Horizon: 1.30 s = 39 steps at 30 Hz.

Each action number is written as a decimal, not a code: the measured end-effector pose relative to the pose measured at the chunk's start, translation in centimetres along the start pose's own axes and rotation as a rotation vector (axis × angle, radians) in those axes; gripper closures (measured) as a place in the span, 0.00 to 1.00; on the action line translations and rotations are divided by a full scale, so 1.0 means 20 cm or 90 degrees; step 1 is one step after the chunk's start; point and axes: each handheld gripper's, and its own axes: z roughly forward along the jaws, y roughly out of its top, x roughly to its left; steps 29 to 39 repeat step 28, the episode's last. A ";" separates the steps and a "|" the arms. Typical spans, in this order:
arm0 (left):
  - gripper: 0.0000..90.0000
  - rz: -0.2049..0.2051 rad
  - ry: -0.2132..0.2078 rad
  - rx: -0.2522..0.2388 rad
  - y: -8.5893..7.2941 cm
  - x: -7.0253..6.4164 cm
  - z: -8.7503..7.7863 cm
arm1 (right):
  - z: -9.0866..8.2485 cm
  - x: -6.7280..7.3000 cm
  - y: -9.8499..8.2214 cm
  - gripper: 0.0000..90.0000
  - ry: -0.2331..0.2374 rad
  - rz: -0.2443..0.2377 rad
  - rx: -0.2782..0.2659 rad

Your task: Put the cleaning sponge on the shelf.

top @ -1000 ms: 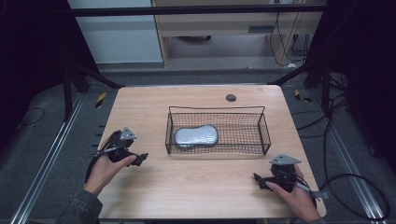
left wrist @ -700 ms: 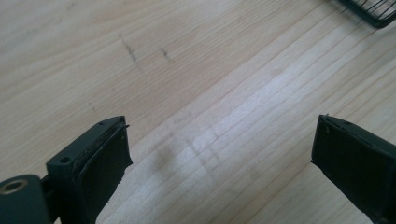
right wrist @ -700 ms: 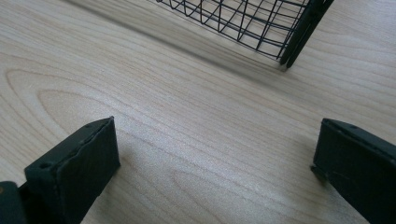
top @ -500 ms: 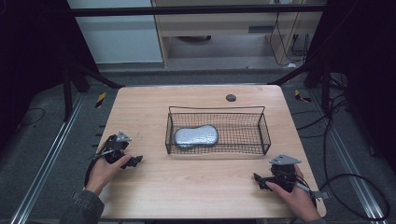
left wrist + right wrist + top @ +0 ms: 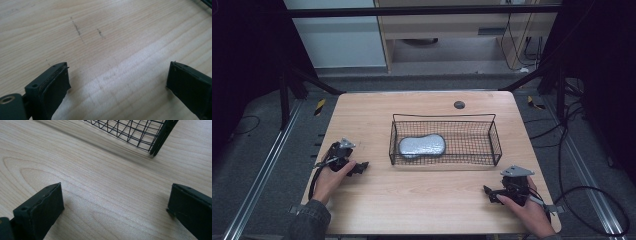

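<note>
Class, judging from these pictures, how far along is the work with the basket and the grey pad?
Done, it seems: the grey pad lies inside the wire basket. In hand: nothing; the left tool and right tool rest open on the table, apart from the basket. Left: nothing visible, unless the pad is to come out.

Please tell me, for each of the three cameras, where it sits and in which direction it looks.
High view: above the person's side, facing forward and down on the wooden table; forearms, left gripper and right gripper show.
Left gripper view: on the left gripper, facing bare tabletop; jaws apart.
Right gripper view: on the right gripper, facing the wire basket; jaws apart.
Shared: the wire basket, in the high and right gripper views.
</note>
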 end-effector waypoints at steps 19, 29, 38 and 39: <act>0.00 -0.033 -0.002 -0.057 -0.01 0.04 0.06 | 0.00 0.00 0.00 0.00 0.000 0.000 0.000; 0.00 -0.033 -0.002 -0.057 -0.01 0.04 0.06 | 0.00 0.00 0.00 0.00 0.001 0.001 0.000; 0.00 -0.033 -0.002 -0.057 -0.01 0.04 0.06 | 0.00 0.00 0.00 0.00 0.001 0.001 0.000; 0.00 -0.033 -0.002 -0.057 -0.01 0.04 0.06 | 0.00 0.00 0.00 0.00 0.001 0.001 0.000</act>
